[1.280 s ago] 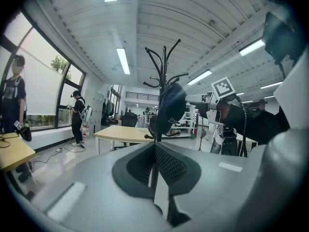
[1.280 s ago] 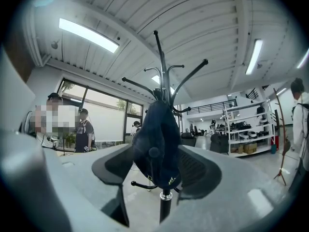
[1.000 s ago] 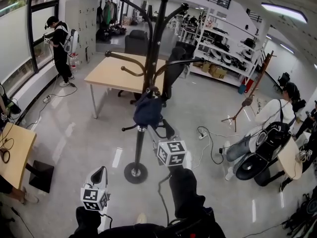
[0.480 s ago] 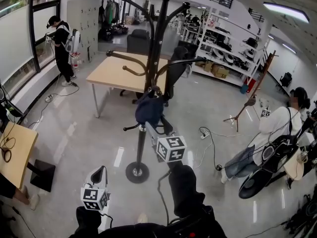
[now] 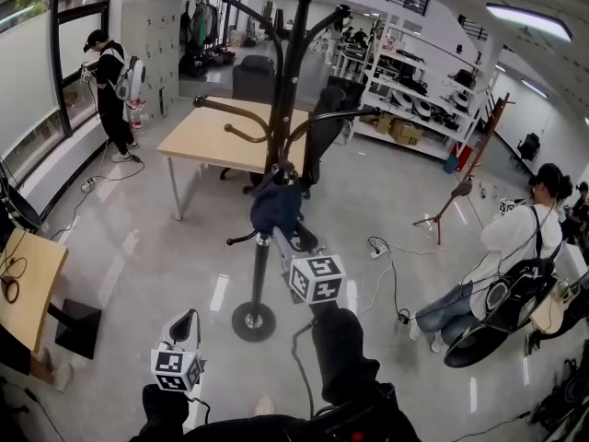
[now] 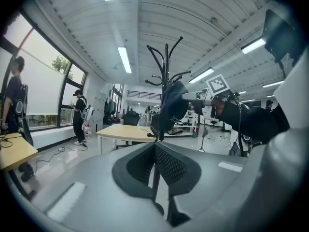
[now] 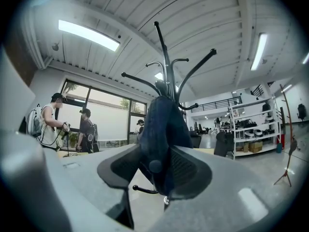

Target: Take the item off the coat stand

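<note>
Two claws: the left claw [image 5: 187, 319] is held low, near the person's body; the right claw [image 5: 285, 236] is stretched forward to the coat stand [image 5: 287, 109].
Right claw state: its jaws have just been closing with the navy cap [image 7: 164, 129] between them, and in the right gripper view the pads press on the cap's fabric from both sides [image 7: 160, 151].
Left claw state: in the left gripper view the jaws are together at their tips with nothing between them [image 6: 155, 145], and they point toward the stand without touching it.
Navy cap: it hangs on a lower hook of the stand, close against the pole and well above the round base [image 5: 252, 320]. From the left gripper view it shows beside the pole [image 6: 171, 105].
Coat stand: black and upright on the glossy grey floor [image 5: 166, 247], with curved hooks branching out at several heights. The upper hooks are bare.
Marker cubes: one sits on the right claw [image 5: 317, 279], just behind the cap, and one on the left claw [image 5: 175, 368].
Background: a light wooden tabletop [image 5: 216, 136] stands behind the stand. One person stands by the windows [image 5: 109, 90], another sits at the right [image 5: 515, 238], and white shelving [image 5: 414, 90] lines the far side.
</note>
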Demonstrator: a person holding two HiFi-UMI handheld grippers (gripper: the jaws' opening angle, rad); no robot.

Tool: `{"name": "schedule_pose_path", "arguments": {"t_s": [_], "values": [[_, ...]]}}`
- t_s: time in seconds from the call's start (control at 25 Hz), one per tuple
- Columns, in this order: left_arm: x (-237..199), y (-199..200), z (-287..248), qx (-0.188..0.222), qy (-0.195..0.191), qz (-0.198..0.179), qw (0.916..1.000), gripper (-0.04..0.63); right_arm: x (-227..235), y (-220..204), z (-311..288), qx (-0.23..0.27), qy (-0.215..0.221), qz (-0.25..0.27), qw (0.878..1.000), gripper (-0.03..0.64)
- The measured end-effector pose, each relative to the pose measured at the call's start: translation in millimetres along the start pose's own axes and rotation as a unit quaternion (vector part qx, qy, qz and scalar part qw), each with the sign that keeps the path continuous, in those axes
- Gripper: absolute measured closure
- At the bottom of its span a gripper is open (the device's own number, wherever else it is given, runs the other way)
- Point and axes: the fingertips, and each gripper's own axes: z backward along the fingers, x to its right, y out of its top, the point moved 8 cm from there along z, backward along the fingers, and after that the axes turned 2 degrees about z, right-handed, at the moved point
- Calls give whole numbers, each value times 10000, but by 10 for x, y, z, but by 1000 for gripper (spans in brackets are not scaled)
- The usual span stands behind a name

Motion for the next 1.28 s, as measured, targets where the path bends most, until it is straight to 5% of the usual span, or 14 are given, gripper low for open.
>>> {"name": "schedule_pose_path", "arguments": {"t_s": [1.28], "values": [[-71, 39, 60, 97, -39, -8, 9999, 594, 66, 89, 63, -74, -307, 100, 9995, 552]]}}
